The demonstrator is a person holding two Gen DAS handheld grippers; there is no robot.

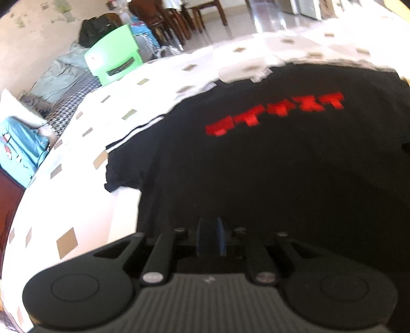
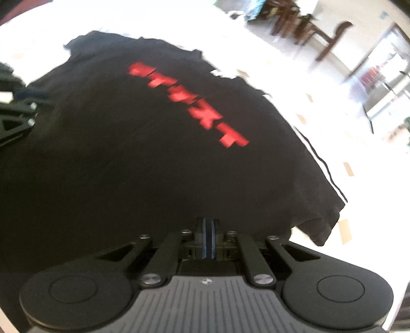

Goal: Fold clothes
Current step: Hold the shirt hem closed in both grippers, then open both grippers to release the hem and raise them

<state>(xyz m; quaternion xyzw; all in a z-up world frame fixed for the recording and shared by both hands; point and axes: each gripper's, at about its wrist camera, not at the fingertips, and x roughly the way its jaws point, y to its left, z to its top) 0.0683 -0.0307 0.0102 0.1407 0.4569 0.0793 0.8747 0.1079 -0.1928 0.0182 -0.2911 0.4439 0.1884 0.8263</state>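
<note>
We see a black T-shirt (image 1: 256, 166) with red lettering (image 2: 187, 102) spread on the white patterned tabletop (image 1: 77, 205). Left gripper (image 1: 210, 239) jaws sit slightly apart, and we can't tell if they pinch fabric. Right gripper (image 2: 208, 237) jaws are closed at the shirt's near edge.

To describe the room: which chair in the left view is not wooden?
The bright green plastic chair; the chairs behind it are dark brown wood.
</note>
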